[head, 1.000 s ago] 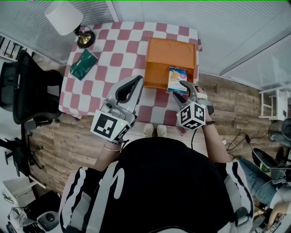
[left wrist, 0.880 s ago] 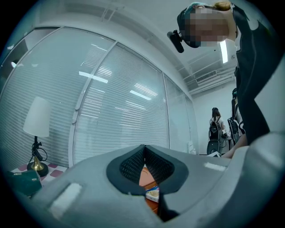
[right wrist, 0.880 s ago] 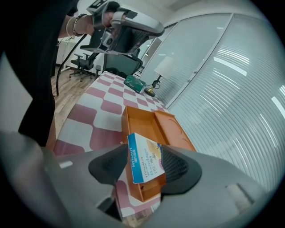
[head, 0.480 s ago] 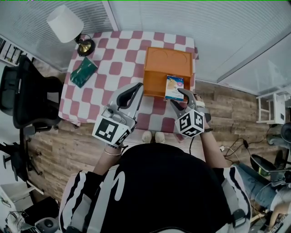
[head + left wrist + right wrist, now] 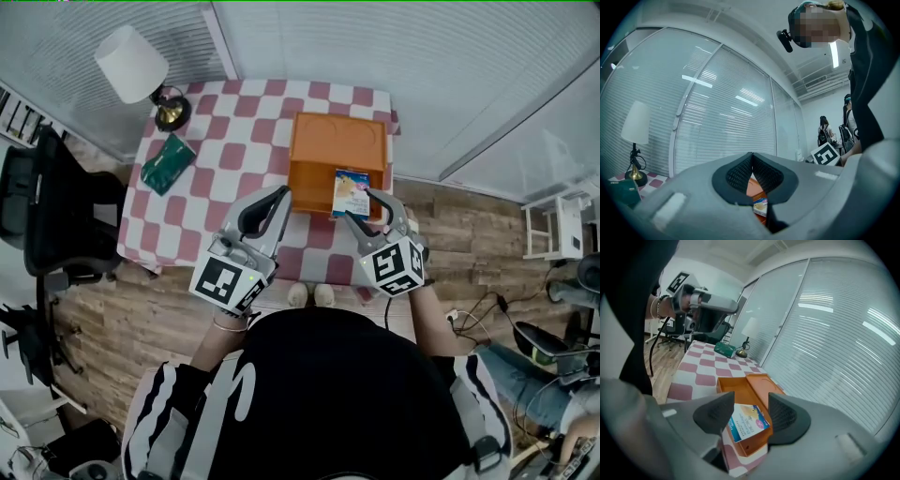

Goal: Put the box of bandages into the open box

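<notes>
One box of bandages (image 5: 747,422) lies tilted across the near wall of the single orange open box (image 5: 746,384), its far end dipping inside. The right gripper (image 5: 751,405) has its jaws spread wide on either side of it, with a strip of orange showing between the box of bandages and one jaw. The left gripper (image 5: 752,158) hangs beside it above the table (image 5: 239,122), its jaws closed together at the tips with nothing between them. On the checked cloth there are also one lamp (image 5: 132,64) at the far left corner and one green pouch (image 5: 168,162) near it, both well apart from the open box.
</notes>
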`<state>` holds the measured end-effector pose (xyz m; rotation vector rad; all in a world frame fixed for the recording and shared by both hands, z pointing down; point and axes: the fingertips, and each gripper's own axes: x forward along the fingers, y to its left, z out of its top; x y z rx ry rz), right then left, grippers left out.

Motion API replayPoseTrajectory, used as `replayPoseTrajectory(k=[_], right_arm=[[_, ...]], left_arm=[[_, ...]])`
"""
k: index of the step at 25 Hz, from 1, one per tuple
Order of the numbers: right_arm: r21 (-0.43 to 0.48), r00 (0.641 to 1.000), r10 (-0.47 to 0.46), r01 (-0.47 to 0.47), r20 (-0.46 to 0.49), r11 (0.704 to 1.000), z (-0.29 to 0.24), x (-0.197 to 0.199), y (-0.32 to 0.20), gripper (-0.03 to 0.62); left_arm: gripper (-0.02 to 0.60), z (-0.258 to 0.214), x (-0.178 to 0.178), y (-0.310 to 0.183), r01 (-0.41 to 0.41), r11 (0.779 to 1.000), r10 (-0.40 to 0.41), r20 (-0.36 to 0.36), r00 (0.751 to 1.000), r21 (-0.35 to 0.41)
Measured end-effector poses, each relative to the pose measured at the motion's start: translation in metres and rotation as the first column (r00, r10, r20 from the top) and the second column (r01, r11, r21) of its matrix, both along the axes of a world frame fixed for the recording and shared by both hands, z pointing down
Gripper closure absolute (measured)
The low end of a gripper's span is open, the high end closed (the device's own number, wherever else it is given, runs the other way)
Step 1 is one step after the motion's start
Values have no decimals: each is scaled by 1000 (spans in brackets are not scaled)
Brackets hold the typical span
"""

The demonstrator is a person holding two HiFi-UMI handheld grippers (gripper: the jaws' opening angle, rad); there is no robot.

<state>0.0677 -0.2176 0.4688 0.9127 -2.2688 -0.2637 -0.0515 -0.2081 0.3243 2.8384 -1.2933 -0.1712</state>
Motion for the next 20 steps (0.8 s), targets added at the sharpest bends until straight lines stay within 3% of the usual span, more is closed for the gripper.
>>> replayPoseTrajectory(k=[10, 20], right_arm=[[28, 955, 125, -137, 268, 990, -61, 10, -9, 376], [1, 898, 198, -216, 393, 976, -80, 22, -14, 399]], left_arm=[[581, -5, 7, 0, -16, 1000, 16, -2, 1000, 9], [581, -8, 12, -5, -28, 999, 28, -4, 1000, 17]])
